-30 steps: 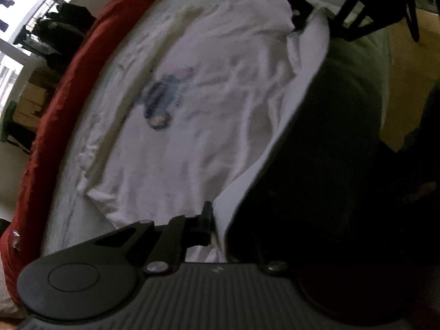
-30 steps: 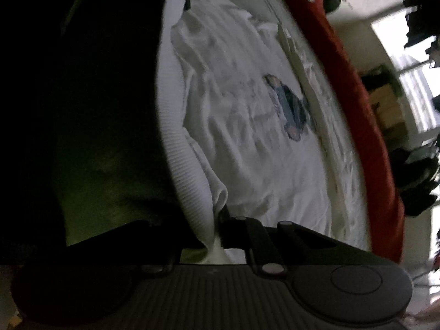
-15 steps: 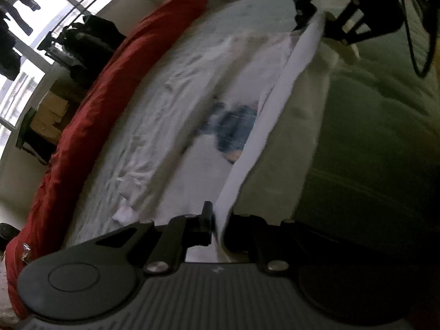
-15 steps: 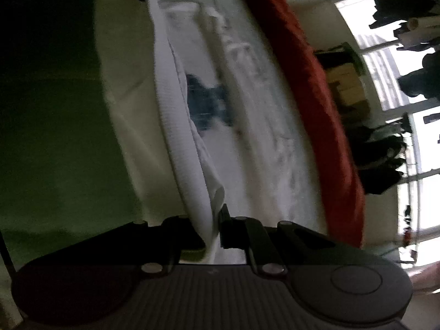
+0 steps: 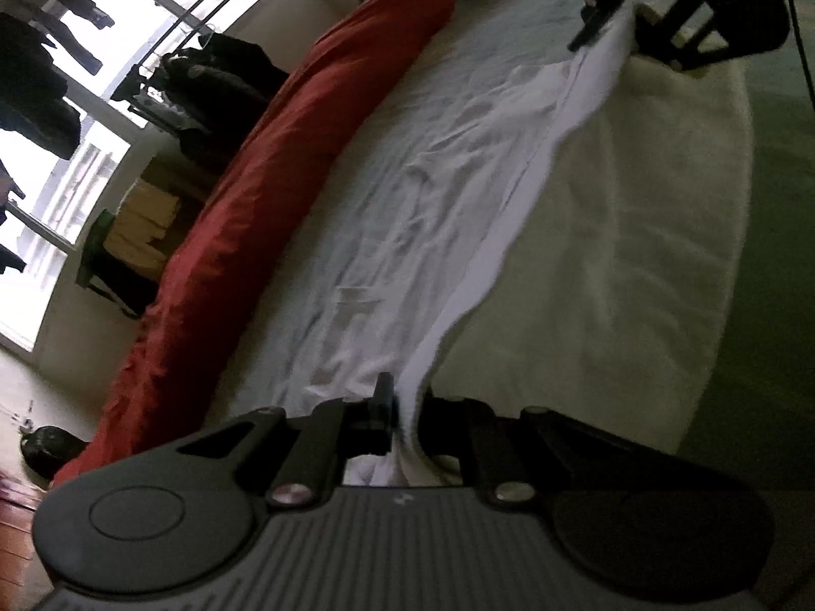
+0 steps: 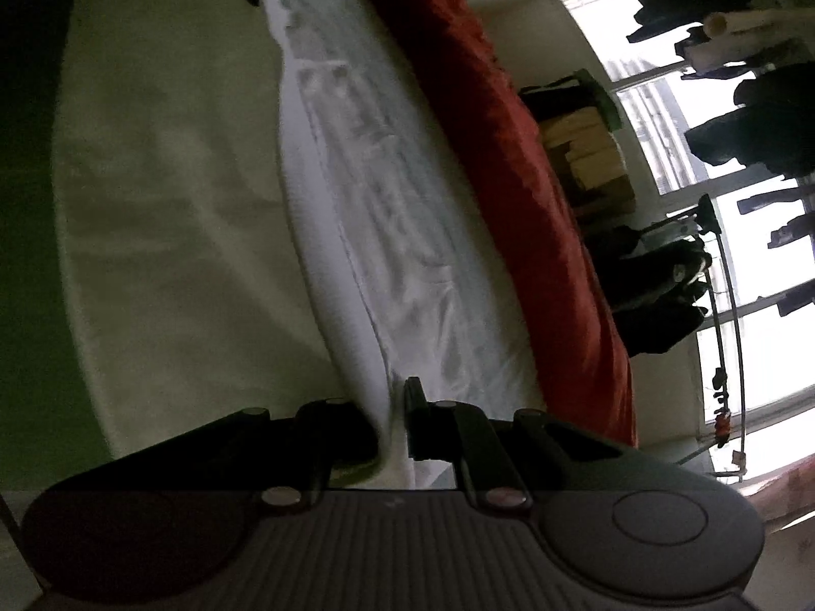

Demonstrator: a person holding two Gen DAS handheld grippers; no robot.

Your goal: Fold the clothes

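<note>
Left wrist: white shirt now folded over, print hidden.

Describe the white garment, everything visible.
The white ribbed-knit cotton garment is held stretched between both tools: the left tool pinches one end of its edge, the right tool the other. The taut edge runs as a raised band, with the garment's cream-looking underside hanging on one side and wrinkled fabric lying on the pale bed sheet on the other. No print shows. It looks soft, thin and creased.
</note>
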